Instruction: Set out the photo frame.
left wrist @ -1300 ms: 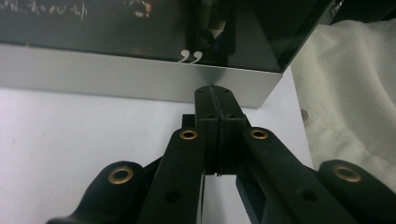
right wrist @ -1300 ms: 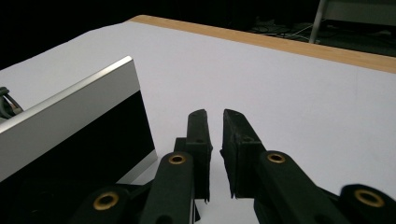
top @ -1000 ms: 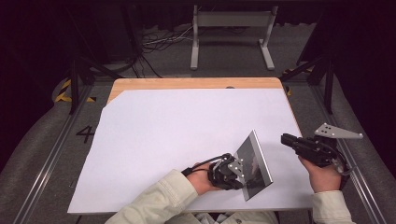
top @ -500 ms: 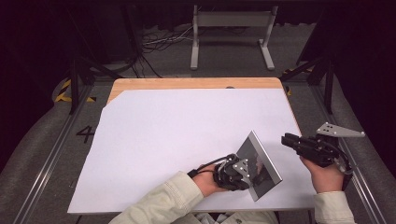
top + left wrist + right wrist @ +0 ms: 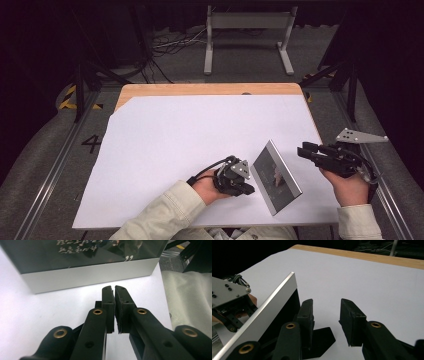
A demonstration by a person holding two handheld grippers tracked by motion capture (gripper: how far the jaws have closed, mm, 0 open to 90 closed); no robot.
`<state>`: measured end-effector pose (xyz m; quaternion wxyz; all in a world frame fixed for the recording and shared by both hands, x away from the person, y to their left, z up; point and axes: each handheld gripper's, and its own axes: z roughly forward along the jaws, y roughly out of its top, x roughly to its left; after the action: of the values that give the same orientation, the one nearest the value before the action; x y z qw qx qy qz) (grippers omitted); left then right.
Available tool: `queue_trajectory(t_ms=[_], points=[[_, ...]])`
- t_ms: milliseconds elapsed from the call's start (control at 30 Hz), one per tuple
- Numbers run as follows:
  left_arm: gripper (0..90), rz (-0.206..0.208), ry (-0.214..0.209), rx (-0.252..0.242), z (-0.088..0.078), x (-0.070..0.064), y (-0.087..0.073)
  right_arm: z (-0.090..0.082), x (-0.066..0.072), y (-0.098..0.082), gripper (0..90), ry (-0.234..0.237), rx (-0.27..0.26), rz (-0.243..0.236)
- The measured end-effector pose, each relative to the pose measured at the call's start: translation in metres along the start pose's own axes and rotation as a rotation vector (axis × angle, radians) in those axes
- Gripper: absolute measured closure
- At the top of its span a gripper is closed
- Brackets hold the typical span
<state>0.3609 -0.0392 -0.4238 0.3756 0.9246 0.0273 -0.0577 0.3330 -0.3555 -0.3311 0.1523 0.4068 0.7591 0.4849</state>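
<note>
Frame (image 5: 276,177) is standing on the counter (image 5: 165,145), its long axis running diagonally away toward my left. My left claw (image 5: 250,190) is resting together just beside it. My right claw (image 5: 301,150) has just been opening, gripping nothing.

Frame (image 5: 276,178): brushed metal rim, glossy face (reflective); matt paper (image 5: 200,135).

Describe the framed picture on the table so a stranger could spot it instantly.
Look at the white sheet covering the table, near its front right corner. Between the two grippers lies a flat rectangular picture frame, the one silver-edged, dark-faced thing there.
</note>
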Motion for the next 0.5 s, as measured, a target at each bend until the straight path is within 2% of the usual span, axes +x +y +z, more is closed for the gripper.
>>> queue_trajectory(t_ms=[267, 500], points=[[84.3, -0.025, 0.031, -0.014, -0.020, 0.002, -0.014, -0.001, 0.009, 0.010, 64.2, 0.035, 0.030, -0.021], [82.8, -0.073, 0.067, -0.015, -0.044, 0.005, -0.044, -0.002, 0.014, 0.017, 64.3, 0.048, 0.037, -0.031]])
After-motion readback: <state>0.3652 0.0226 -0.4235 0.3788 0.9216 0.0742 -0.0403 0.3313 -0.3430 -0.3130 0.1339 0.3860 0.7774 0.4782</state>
